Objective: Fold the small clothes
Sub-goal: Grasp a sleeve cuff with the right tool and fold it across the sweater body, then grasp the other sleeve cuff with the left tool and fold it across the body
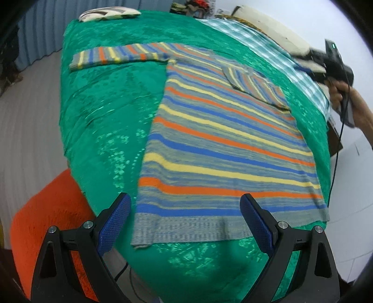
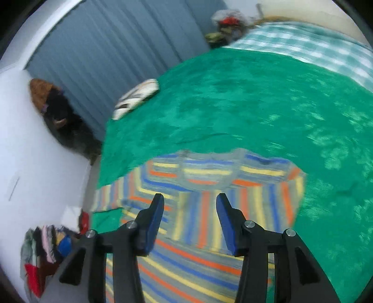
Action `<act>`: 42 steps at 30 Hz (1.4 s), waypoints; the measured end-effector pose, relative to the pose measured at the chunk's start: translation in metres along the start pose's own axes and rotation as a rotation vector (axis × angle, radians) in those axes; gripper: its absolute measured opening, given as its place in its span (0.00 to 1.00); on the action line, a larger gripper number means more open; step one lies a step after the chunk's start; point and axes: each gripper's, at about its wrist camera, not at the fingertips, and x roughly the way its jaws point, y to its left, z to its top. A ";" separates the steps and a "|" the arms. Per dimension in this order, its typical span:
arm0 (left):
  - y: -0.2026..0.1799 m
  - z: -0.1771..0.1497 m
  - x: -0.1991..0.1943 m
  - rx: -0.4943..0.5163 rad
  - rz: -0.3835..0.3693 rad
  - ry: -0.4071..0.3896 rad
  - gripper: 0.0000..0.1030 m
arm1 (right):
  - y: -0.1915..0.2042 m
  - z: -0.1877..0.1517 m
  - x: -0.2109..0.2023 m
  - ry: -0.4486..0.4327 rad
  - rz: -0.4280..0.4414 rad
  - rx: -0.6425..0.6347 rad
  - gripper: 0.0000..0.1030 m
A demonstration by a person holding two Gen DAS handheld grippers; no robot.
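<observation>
The bed (image 1: 105, 111) is covered with a shiny green spread. A striped sweater (image 1: 221, 149) lies flat on it, with one sleeve stretched out sideways and the other folded over the body. A cream patterned pillow (image 1: 109, 14) rests near the far corner, and a green checked cloth (image 1: 263, 44) lies along the far side.

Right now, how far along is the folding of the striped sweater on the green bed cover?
Done: one sleeve of the striped knitted sweater lies folded across its body. In hand: nothing; the left gripper and the right gripper are both open and empty above it. Left: the other sleeve lies straight out on the green bed cover, and the body is unfolded.
</observation>
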 end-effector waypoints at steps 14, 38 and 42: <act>-0.020 -0.002 0.018 0.068 0.045 0.046 0.93 | -0.108 -0.063 0.075 0.254 -0.422 0.077 0.04; -0.066 -0.047 0.027 0.368 0.106 0.151 0.93 | 0.029 -0.365 -0.095 0.492 -0.257 -0.078 0.28; -0.065 -0.036 0.007 0.312 0.072 0.069 0.93 | 0.063 -0.354 -0.129 0.328 -0.264 -0.143 0.28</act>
